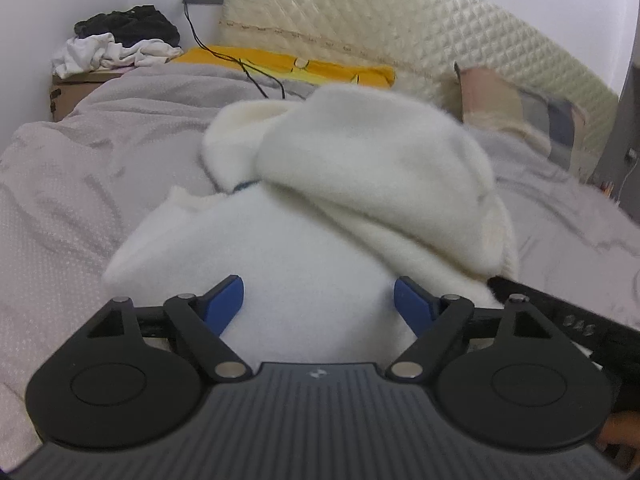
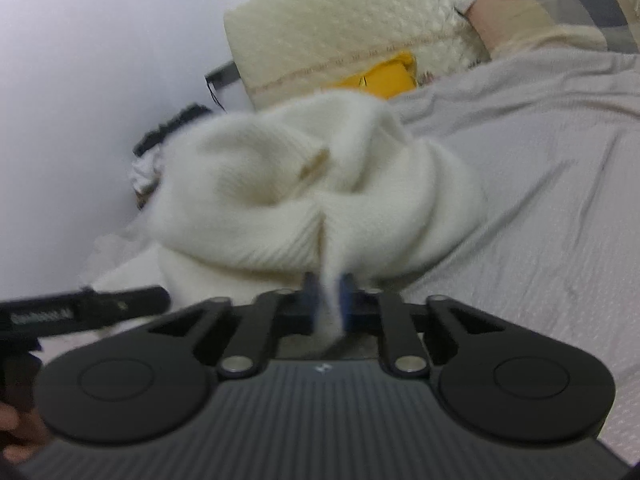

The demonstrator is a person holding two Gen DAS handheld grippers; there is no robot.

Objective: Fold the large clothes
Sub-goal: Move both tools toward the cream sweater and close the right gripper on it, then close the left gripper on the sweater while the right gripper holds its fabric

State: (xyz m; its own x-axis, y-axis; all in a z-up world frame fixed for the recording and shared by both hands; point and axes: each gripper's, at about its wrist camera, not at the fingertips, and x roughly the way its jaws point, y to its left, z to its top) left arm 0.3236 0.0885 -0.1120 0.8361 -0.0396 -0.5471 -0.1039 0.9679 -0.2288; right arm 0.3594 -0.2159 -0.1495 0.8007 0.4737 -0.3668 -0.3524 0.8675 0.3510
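Observation:
A large white knit sweater [image 1: 320, 216] lies bunched on the grey-pink bed cover [image 1: 60, 208]. My left gripper [image 1: 319, 300] is open, its blue fingers [image 1: 226, 300] spread over the sweater's near, flat part. My right gripper [image 2: 329, 300] is shut on a fold of the sweater [image 2: 312, 184] and holds that part lifted and bunched; this view is blurred. The right gripper's black body [image 1: 560, 312] shows at the lower right of the left wrist view. The left gripper's body [image 2: 80, 308] shows at the left of the right wrist view.
A quilted cream headboard [image 1: 400, 24] stands at the back. A yellow pillow [image 1: 304, 66] with a black cable [image 1: 240, 64] lies before it. A patterned pillow [image 1: 516, 108] lies at the right. A pile of black and white clothes [image 1: 116, 40] sits on a box at the back left.

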